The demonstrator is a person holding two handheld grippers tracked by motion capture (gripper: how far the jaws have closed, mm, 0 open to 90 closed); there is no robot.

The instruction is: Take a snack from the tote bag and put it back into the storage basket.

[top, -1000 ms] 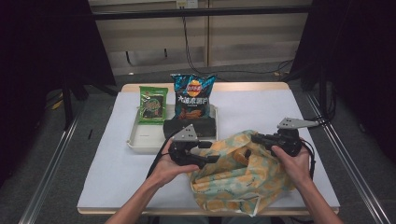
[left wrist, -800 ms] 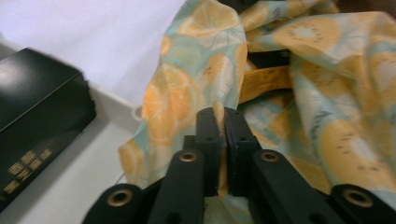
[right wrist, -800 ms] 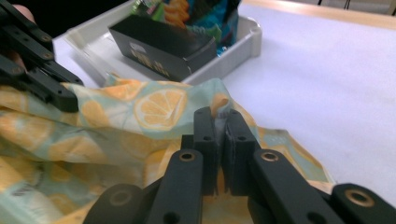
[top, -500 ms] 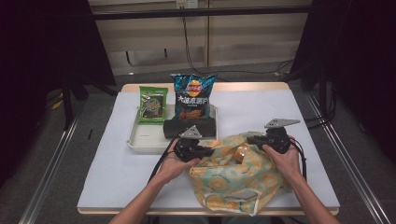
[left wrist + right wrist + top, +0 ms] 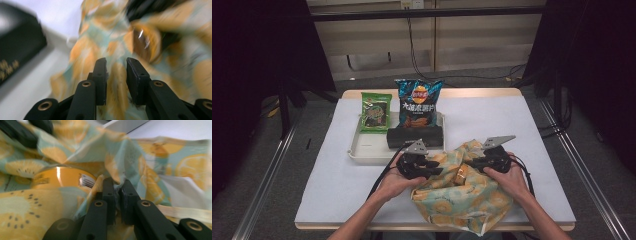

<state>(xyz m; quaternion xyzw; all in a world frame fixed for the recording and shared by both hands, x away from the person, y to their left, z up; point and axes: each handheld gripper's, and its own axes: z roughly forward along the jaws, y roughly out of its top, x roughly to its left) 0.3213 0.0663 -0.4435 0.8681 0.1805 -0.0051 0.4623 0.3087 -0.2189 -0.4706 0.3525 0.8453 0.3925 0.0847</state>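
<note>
My right gripper (image 5: 117,185) pinches the bag (image 5: 462,192); my left gripper (image 5: 116,65), just reopened, straddles cloth beside the tray (image 5: 362,152).

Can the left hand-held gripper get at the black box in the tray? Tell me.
Probably yes: the left hand-held gripper sits just in front of the black box, jaws apart and holding nothing, with nothing between them.

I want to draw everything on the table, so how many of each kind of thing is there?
Crinkly snack bags: 2, a green one and a blue chip one
Black oblong box: 1
White plastic tray: 1
Fruit-print cloth bag: 1
Shiny orange packet inside the cloth bag: 1
Total: 6
</note>
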